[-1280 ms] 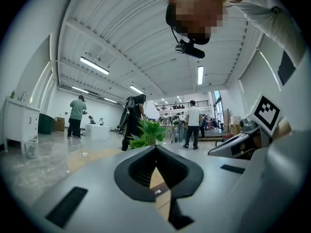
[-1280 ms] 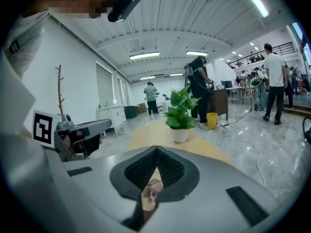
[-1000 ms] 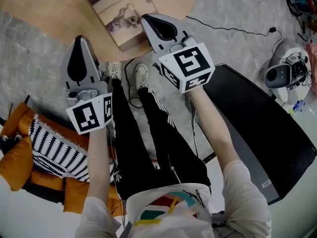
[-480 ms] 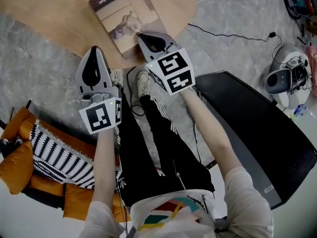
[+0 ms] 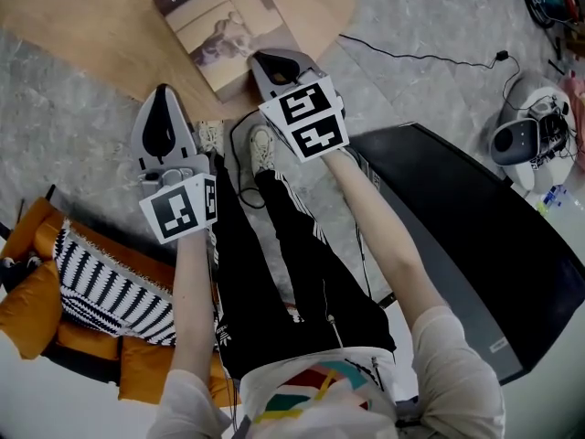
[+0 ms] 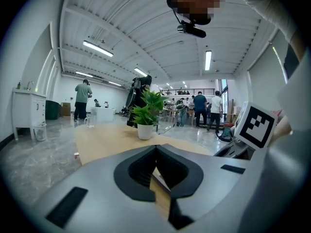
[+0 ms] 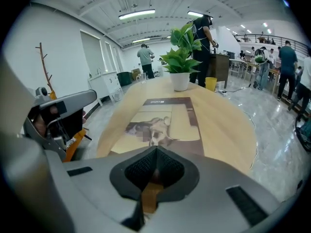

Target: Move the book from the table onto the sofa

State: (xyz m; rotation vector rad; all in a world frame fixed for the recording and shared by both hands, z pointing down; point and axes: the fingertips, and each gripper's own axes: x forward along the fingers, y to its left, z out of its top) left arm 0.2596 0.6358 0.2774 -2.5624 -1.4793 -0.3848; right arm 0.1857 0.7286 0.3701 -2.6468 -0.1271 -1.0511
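The book (image 5: 224,26), brown and cream with a picture on its cover, lies flat on the round wooden table (image 5: 101,26) near its front edge. My right gripper (image 5: 255,58) is shut and empty, its tips at the book's near corner. In the right gripper view the book (image 7: 165,123) fills the table just past the closed tips (image 7: 156,150). My left gripper (image 5: 164,90) is also shut and empty, to the book's left at the table's edge. The orange sofa (image 5: 37,309) with a striped cushion (image 5: 96,282) sits at the lower left.
A potted plant (image 7: 180,57) stands on the table beyond the book. The person's legs and shoes (image 5: 262,140) are between the grippers. A large black panel (image 5: 475,236) lies on the floor at right, with a cable (image 5: 411,53) and a grey appliance (image 5: 526,135) beyond.
Both grippers have come down. The right one tilted downward and its tips slid from the book's right edge to its near corner. The book has not moved.
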